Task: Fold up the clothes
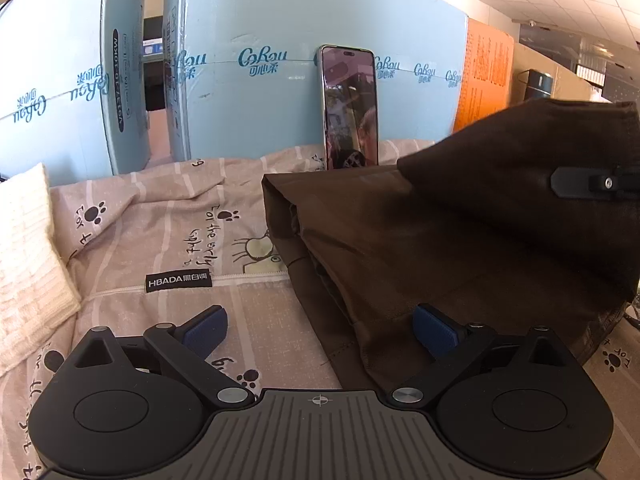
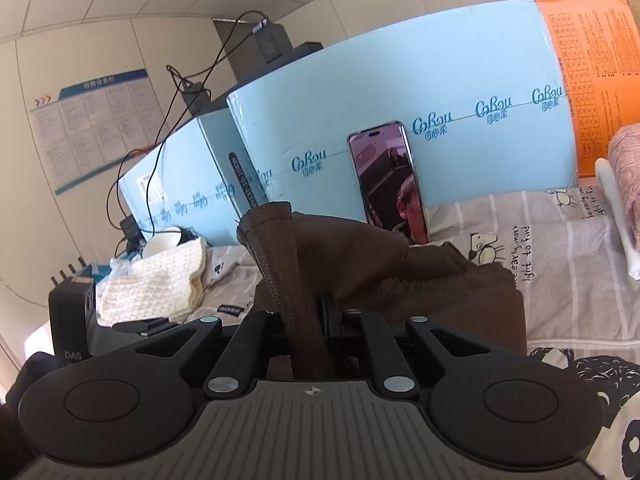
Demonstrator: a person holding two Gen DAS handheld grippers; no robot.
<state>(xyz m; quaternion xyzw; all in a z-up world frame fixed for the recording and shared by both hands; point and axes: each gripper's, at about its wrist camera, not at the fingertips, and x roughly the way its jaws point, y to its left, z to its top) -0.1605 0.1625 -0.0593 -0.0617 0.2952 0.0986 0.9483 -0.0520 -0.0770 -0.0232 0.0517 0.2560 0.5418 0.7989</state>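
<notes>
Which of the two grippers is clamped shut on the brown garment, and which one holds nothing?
The right gripper is shut on a bunched fold of the brown garment. The left gripper holds nothing, its blue pads spread wide apart.

- We see the brown garment (image 1: 460, 240) as matt woven cloth with stitched seams.
- We note a soft printed cotton-like sheet (image 1: 168, 248).
- Phone (image 1: 350, 108): glossy glass.
- Gripper pads (image 1: 206, 330): textured blue rubber.

We carry two black grippers: the left gripper (image 1: 320, 330) has blue ribbed pads (image 1: 204, 330), silver screws, grey grooved base with crosshair mark; the right gripper (image 2: 306, 316) matches.
</notes>
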